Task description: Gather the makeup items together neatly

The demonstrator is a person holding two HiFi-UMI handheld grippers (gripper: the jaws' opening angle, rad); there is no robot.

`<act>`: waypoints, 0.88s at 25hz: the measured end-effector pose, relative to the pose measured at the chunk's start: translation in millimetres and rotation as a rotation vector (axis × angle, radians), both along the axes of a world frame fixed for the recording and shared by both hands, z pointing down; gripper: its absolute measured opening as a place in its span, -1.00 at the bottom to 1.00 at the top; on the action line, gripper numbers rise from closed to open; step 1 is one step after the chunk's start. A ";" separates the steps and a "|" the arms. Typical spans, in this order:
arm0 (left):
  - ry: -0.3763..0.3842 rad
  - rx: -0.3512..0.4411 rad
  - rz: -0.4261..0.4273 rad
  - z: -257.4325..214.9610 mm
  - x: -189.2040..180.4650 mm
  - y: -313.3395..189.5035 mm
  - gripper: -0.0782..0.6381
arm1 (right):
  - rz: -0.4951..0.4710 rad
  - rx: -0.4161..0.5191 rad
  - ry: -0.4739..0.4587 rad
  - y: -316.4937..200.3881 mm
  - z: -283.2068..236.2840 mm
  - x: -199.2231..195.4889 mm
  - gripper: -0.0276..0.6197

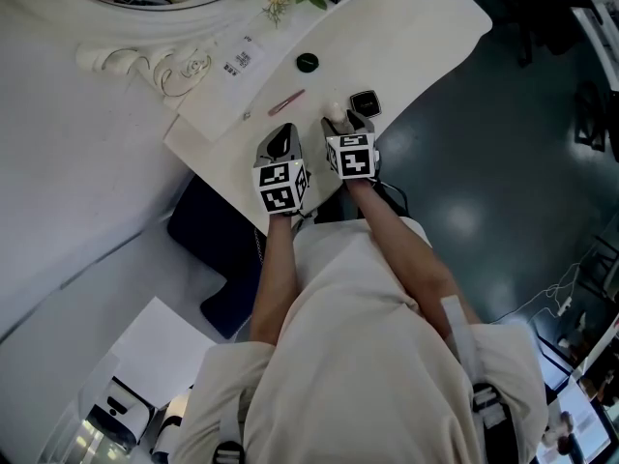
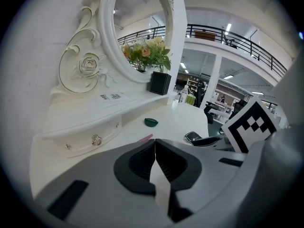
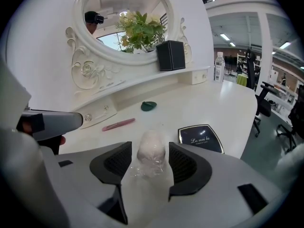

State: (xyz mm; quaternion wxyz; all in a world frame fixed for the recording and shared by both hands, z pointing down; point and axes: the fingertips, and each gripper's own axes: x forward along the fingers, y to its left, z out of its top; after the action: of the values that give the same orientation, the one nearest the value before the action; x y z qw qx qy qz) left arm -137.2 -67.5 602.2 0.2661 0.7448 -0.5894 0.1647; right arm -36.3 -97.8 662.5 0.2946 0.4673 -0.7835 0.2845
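Note:
On the white vanity table lie a dark green round item, a pink stick and a black square compact. A pale pink sponge in clear wrap stands on the table between the jaws of my right gripper. The pads stand a little off the sponge on both sides, so this gripper is open. The compact lies just to its right. My left gripper is shut with nothing in it, near the table's front edge, left of the right gripper.
An ornate oval mirror stands behind a raised shelf with a black flower pot. A water bottle stands at the far right. A small drawer with knobs sits under the shelf. A dark blue stool is below the table.

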 end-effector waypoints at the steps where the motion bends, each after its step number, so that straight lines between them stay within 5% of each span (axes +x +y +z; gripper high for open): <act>1: 0.000 0.000 -0.001 0.1 -0.5 0.7 -0.74 | 0.001 0.003 0.003 0.3 -0.9 0.9 -0.13; 13: -0.093 0.023 0.087 7.4 -19.2 -7.6 -0.74 | -0.068 0.131 -0.024 -3.4 -56.7 17.7 -0.14; 22: -0.166 0.011 0.200 31.0 -13.6 -31.9 -0.74 | -0.169 0.137 -0.056 -1.6 -69.3 6.2 -0.56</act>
State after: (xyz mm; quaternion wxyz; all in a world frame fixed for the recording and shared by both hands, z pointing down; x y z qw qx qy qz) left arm -150.8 -99.4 633.2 0.1948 0.7850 -0.5332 0.2482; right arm -30.0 -99.3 593.2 0.2630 0.4104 -0.8458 0.2171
